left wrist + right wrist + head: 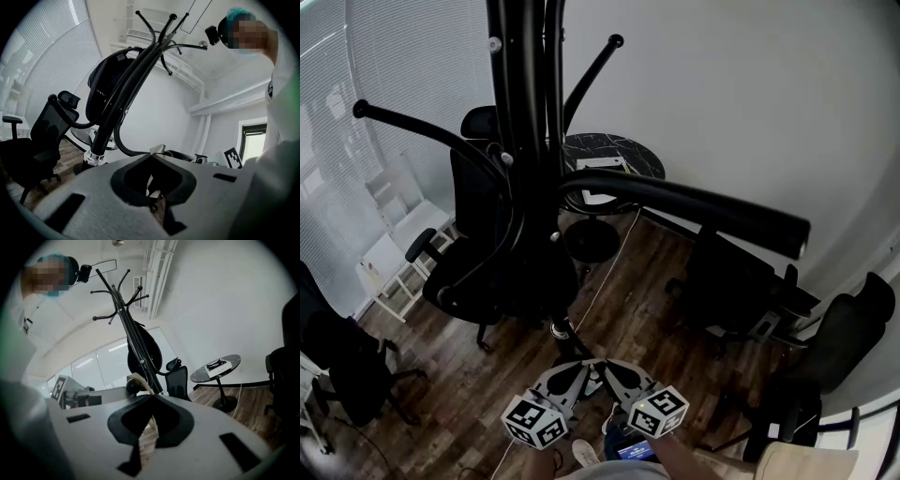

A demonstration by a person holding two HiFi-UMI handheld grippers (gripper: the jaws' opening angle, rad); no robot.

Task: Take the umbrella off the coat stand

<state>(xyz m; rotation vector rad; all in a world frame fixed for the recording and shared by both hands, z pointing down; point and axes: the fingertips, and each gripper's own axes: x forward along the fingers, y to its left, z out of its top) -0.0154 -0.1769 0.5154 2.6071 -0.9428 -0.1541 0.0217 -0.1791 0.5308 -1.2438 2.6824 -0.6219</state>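
A black coat stand rises right in front of me, its hooked arms spreading outward. A black folded umbrella hangs against the pole, and its curved handle sweeps out to the left. The umbrella's bulk also shows in the right gripper view. In the head view the handle blends into a dark chair behind it. Both grippers are low and near my body, short of the stand's base. My left gripper and right gripper are side by side, each with jaws closed and nothing between them.
A round dark table with a white box on it stands behind the stand. Black office chairs sit at the left, far left and right. A white stool is by the window blinds. A cable runs across the wooden floor.
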